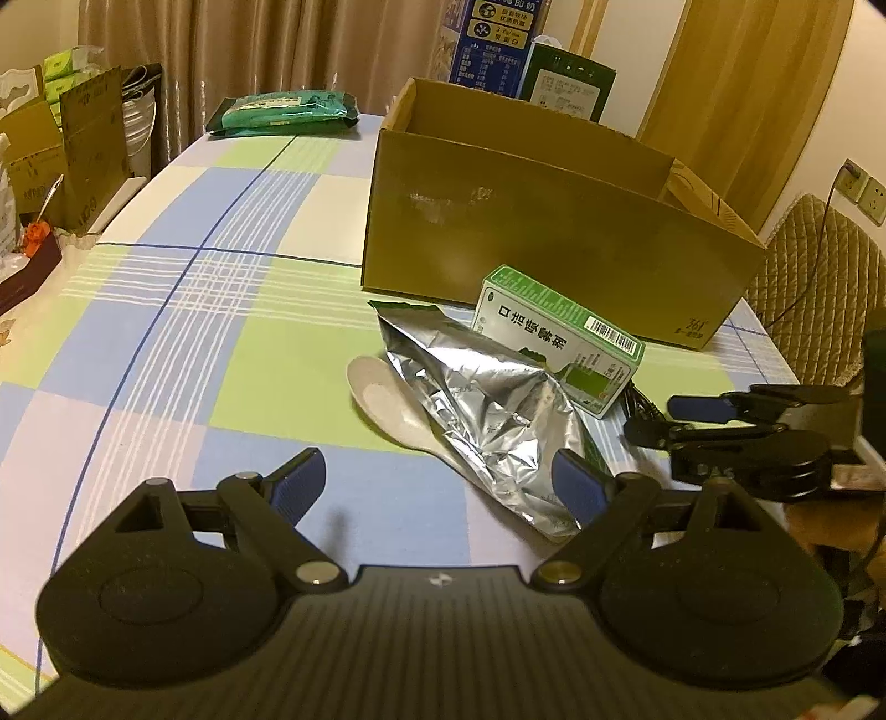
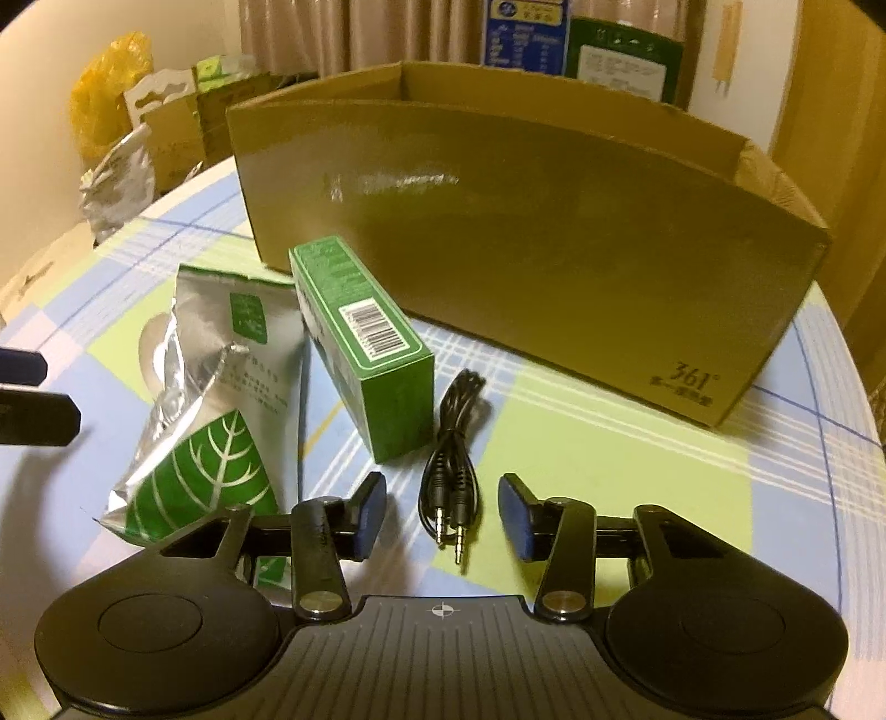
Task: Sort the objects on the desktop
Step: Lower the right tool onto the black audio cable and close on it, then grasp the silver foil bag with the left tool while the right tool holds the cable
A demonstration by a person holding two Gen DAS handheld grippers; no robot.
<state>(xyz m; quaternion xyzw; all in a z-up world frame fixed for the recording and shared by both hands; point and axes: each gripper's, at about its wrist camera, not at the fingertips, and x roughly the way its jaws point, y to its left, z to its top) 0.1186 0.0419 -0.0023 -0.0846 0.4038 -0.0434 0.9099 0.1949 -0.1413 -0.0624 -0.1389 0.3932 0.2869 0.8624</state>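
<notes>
Right wrist: spread right tongs (image 2: 443, 512) straddle a coiled black audio cable (image 2: 451, 482); left tongs (image 1: 437, 482) spread.

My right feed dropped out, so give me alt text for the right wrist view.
The right tongs straddle the plug end of a coiled black audio cable on the checked tablecloth, pads not touching it. A green box and foil pouch lie left, before an open cardboard box.

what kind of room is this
Most likely a home dining or living room: a table under a checked tablecloth, drawn curtains behind it, a padded chair by a wall socket, and household boxes stacked around.
</notes>
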